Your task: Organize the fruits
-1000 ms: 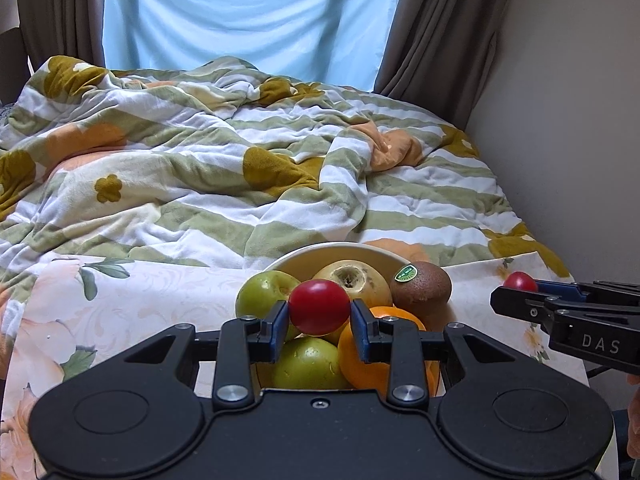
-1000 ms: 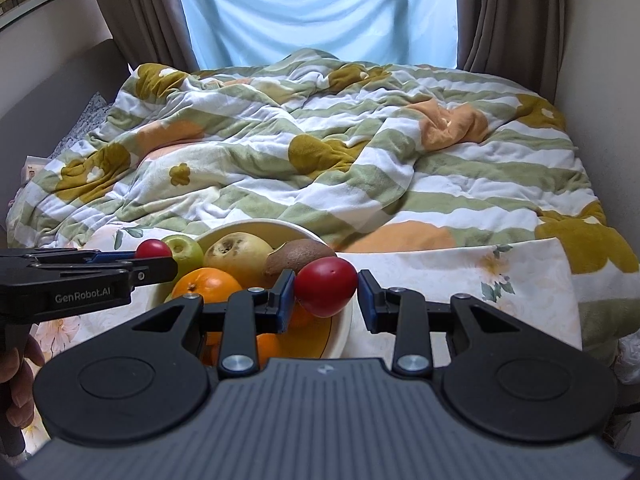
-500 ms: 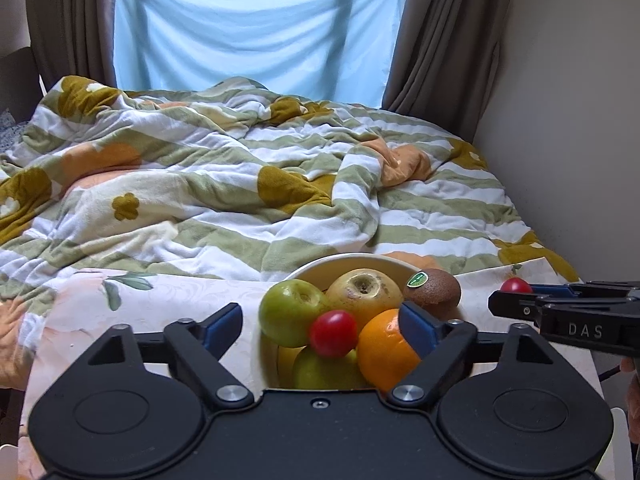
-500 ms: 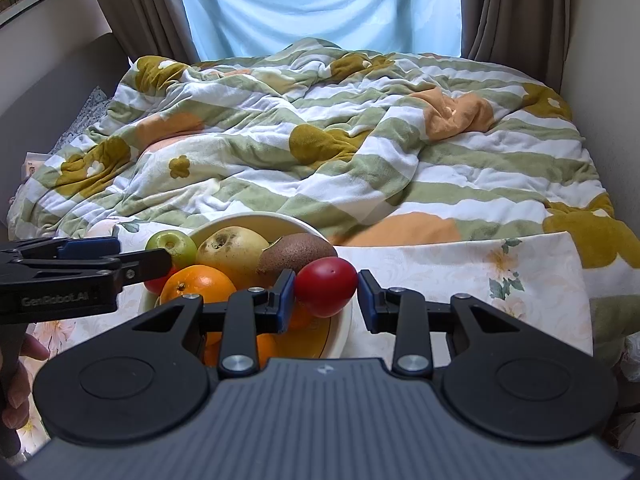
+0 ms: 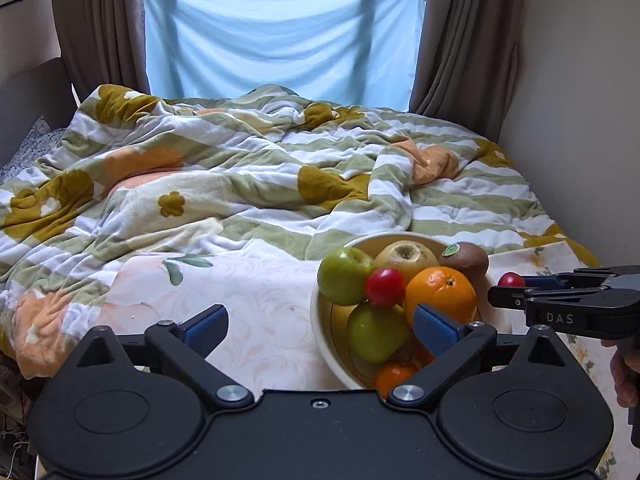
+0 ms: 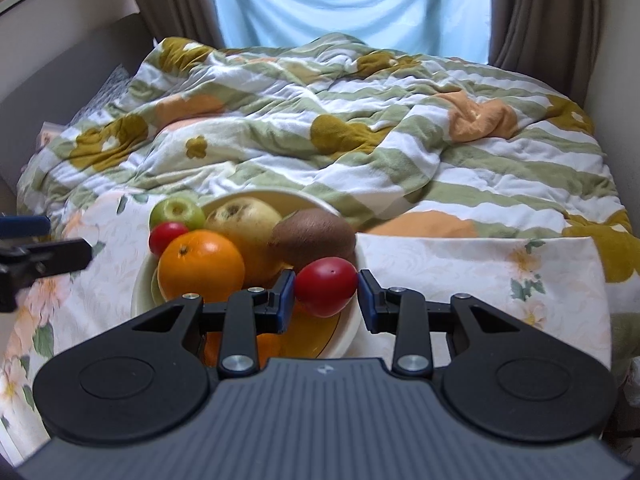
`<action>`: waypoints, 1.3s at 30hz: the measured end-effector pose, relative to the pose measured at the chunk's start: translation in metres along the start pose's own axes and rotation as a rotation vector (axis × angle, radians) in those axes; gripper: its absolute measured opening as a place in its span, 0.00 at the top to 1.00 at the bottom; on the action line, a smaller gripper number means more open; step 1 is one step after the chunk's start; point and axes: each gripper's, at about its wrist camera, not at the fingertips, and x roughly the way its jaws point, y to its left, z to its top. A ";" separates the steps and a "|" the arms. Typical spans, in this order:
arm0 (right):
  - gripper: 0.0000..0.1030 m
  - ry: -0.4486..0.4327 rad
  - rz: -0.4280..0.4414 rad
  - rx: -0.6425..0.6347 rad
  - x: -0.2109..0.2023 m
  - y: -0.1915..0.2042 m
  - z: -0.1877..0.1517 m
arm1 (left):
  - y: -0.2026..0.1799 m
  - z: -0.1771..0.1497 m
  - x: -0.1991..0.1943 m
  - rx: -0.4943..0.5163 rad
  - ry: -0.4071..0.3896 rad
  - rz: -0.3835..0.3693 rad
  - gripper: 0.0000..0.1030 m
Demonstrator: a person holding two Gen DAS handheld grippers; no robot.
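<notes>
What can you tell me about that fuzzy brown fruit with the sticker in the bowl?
The kiwi is an egg-shaped fruit with dull brown, fuzzy-looking skin, whole and uncut. A small green oval sticker sits on its end nearest the yellow apple. It lies on its side at the far right of the pile in the cream bowl, close against the yellow apple and just behind the orange. Neither hand-held gripper touches it.
</notes>
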 end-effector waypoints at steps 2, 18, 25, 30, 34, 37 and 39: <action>0.53 0.005 0.006 -0.006 0.003 0.001 -0.003 | 0.001 -0.004 -0.001 0.005 0.009 0.003 0.02; 0.02 0.005 -0.014 -0.002 -0.006 0.007 -0.013 | 0.005 -0.018 -0.019 0.017 0.010 -0.029 0.02; 0.00 -0.026 -0.068 0.002 -0.038 0.014 -0.014 | 0.007 -0.020 -0.045 0.017 -0.029 -0.056 0.02; 0.00 -0.047 -0.108 0.020 -0.075 0.024 -0.016 | 0.007 -0.024 -0.072 0.027 -0.060 -0.071 0.02; 0.00 -0.060 -0.152 0.064 -0.108 0.032 -0.023 | 0.004 -0.030 -0.097 0.056 -0.090 -0.048 0.00; 0.00 -0.049 -0.205 0.093 -0.132 0.041 -0.029 | 0.003 -0.035 -0.115 0.062 -0.104 -0.044 0.00; 0.00 -0.051 -0.232 0.110 -0.148 0.047 -0.035 | 0.003 -0.039 -0.125 0.063 -0.104 -0.041 0.00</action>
